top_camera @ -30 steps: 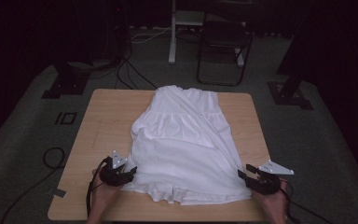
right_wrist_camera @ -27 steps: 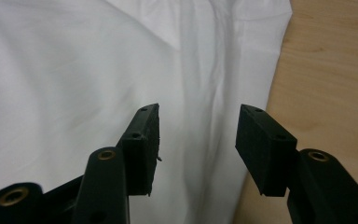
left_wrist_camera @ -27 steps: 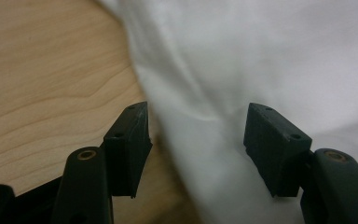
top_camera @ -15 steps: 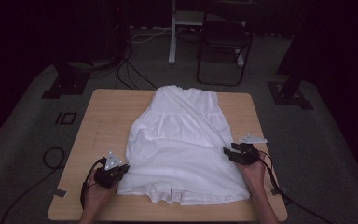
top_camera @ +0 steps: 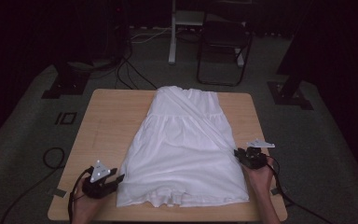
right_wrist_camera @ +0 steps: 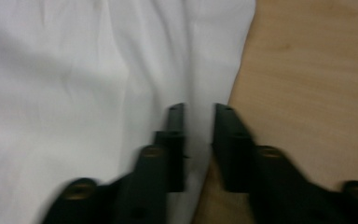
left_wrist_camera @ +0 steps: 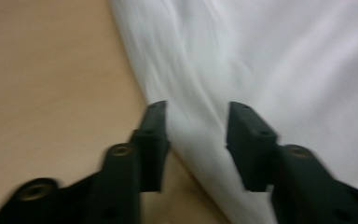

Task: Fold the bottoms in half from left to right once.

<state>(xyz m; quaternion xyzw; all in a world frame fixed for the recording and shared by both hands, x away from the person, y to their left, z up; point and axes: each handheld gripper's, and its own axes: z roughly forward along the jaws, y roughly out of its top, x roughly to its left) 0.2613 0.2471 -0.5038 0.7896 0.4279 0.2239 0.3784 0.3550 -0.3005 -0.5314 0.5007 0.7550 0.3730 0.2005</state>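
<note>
Dress [top_camera: 184, 149] lies flat on the table [top_camera: 107, 126], top end away from the person, hem at the near edge, skirt spread wide.

Left gripper [top_camera: 116, 178] sits at the skirt's near-left edge. In the left gripper view its jaws stand about half apart and have just been opening; the left gripper [left_wrist_camera: 196, 140] straddles the fabric edge, one jaw over bare wood, the other over cloth. Nothing pinched that I can see.

Right gripper [top_camera: 237, 153] is at the right side seam, further up the skirt. In the right gripper view the gap is narrow and has just been closing; the right gripper [right_wrist_camera: 199, 140] has a strip of the edge between the jaws, but I can't tell if the pads press on it yet. Looks like not quite.

Risks as I read it:
- Uneven grab heights: left near the hem, right mid-skirt. A fold or lift from here would go skewed.
- Left jaw over wood could close on only the top layer, or miss the edge; layers would then separate and bunch.
- Right pinch is shallow, right at the seam. Thin slippery cloth could slide out on the pull.
- Hem lies close to the table's near edge; a drag toward the person could spill it over.
- Both gripper views are blurred, so edge alignment is a guess.
</note>
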